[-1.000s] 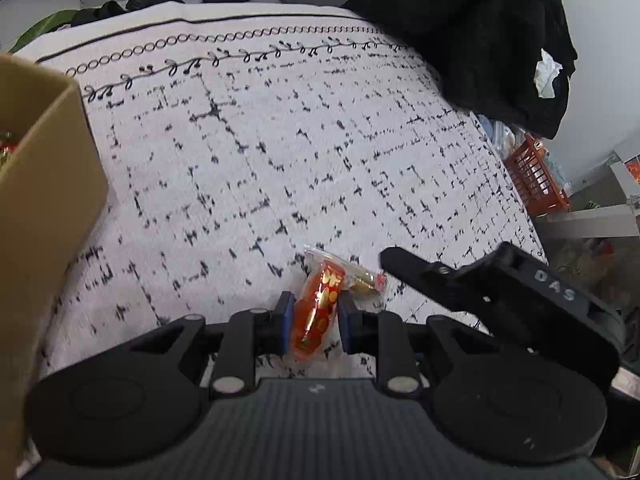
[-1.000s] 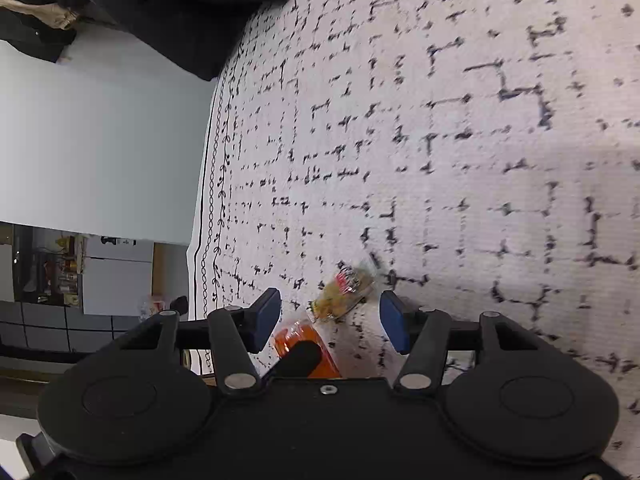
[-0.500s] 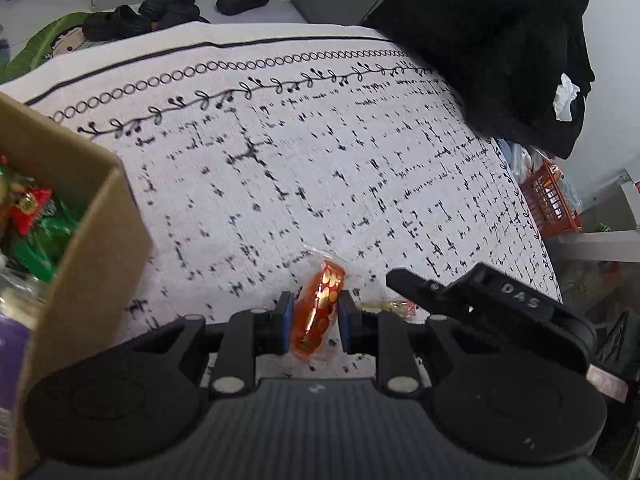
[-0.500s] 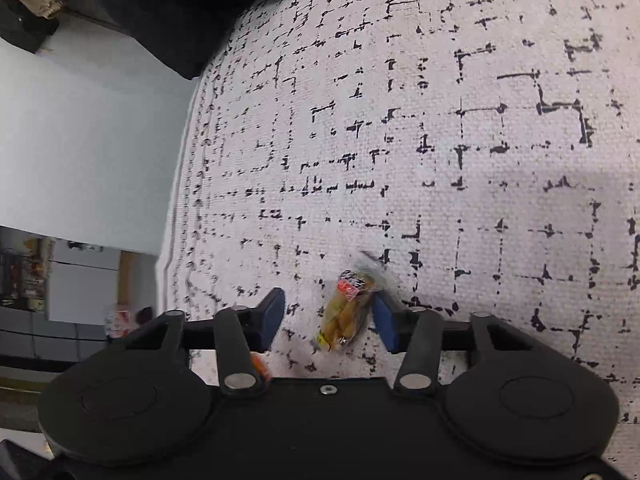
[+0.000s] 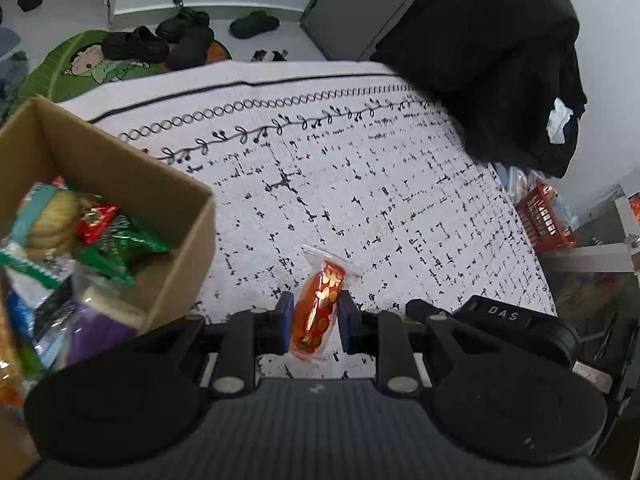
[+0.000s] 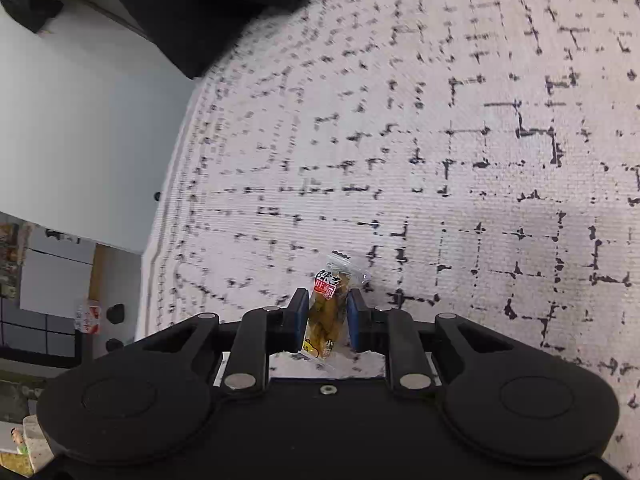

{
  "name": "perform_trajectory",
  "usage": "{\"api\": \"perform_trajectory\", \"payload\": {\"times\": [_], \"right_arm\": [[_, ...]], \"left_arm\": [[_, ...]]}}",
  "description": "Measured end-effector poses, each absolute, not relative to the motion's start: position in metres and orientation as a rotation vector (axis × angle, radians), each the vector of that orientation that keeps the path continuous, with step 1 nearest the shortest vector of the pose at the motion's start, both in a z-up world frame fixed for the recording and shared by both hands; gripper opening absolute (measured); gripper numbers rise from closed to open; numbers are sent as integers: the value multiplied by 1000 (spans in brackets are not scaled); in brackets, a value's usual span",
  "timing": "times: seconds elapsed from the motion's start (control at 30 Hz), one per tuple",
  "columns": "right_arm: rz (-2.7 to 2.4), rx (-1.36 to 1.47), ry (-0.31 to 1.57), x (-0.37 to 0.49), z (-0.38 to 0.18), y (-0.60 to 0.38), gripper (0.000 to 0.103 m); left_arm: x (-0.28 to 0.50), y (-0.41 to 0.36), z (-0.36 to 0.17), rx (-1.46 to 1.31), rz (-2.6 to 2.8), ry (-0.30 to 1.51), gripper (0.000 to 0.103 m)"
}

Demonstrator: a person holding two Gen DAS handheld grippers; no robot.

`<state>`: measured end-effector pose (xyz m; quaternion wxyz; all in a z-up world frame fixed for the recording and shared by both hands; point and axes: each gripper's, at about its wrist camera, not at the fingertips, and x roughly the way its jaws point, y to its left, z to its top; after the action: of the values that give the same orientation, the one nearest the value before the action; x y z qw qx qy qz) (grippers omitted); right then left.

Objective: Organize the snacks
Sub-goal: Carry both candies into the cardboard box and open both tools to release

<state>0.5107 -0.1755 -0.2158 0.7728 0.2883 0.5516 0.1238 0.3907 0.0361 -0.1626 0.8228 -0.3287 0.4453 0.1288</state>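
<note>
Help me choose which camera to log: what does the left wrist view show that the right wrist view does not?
Only the left wrist view shows the open brown cardboard box of snacks, the left gripper shut on a red gold-printed snack packet, and shoes on the floor. Only the right wrist view shows the right gripper shut on a clear yellow-brown snack packet. Both show the white black-patterned cloth.

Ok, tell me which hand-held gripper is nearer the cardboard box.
Left. The left hand-held gripper, holding the red snack packet, is right beside the cardboard box. The right hand-held gripper sits farther off, beyond the left one.
</note>
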Motion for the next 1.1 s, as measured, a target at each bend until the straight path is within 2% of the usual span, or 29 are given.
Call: {"api": "perform_trajectory", "payload": {"times": [0.63, 1.1], "right_arm": [[518, 542, 1092, 441, -136, -134, 20], [624, 499, 1041, 391, -105, -106, 21]], "left_arm": [[312, 73, -91, -690, 380, 782, 22], [256, 111, -65, -705, 467, 730, 22]]}}
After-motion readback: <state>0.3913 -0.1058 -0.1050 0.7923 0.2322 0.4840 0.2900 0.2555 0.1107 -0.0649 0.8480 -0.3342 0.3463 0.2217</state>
